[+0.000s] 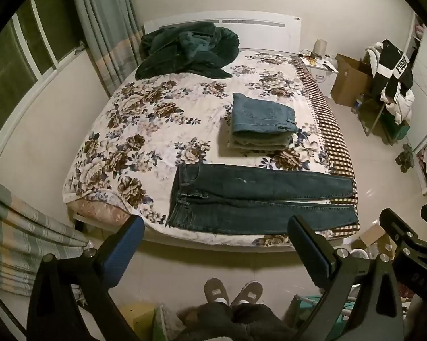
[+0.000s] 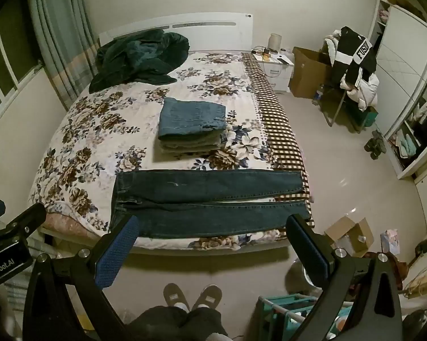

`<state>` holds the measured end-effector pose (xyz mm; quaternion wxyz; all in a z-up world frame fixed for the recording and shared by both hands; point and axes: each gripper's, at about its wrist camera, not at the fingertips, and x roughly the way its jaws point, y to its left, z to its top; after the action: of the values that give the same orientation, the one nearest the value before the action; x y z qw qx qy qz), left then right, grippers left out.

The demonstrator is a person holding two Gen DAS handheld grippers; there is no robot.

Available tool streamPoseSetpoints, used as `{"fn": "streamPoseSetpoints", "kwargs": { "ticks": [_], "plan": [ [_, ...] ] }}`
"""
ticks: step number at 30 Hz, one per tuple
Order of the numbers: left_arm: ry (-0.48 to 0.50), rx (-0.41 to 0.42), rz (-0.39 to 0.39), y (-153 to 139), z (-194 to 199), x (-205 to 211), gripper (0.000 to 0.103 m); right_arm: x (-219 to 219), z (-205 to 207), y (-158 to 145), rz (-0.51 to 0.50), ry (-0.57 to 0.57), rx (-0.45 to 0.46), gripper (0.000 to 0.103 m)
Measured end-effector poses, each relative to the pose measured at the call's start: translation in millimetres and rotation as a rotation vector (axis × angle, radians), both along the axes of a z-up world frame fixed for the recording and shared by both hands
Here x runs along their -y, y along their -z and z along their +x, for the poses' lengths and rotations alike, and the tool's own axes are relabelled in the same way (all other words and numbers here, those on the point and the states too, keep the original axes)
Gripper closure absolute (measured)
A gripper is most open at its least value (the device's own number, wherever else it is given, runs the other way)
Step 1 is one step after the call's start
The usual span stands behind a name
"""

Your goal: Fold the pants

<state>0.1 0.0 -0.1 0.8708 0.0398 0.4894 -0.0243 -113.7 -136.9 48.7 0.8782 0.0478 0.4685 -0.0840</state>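
Floral bedspread (image 1: 145,130), green blanket (image 1: 188,48), cardboard box (image 2: 308,71), nightstand (image 2: 279,66)

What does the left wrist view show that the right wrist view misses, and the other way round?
Only the left wrist view shows the striped curtain hanging low at its left edge, and the right gripper entering at its right edge. Only the right wrist view shows the wardrobe doors, and the left gripper at its left edge. Both show the dark jeans laid flat along the bed's near edge, the folded stack behind them, the green blanket and both grippers open, holding nothing.
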Motion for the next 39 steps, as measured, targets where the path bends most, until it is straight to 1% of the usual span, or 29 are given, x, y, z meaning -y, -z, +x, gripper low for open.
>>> {"fn": "streamPoseSetpoints", "kwargs": {
  "ticks": [39],
  "plan": [
    [0.002,0.009,-0.007,0.2,0.6,0.1,0.000,-6.8,-0.3,-3.8,-0.008,-0.003,-0.002,0.000]
  ]
}}
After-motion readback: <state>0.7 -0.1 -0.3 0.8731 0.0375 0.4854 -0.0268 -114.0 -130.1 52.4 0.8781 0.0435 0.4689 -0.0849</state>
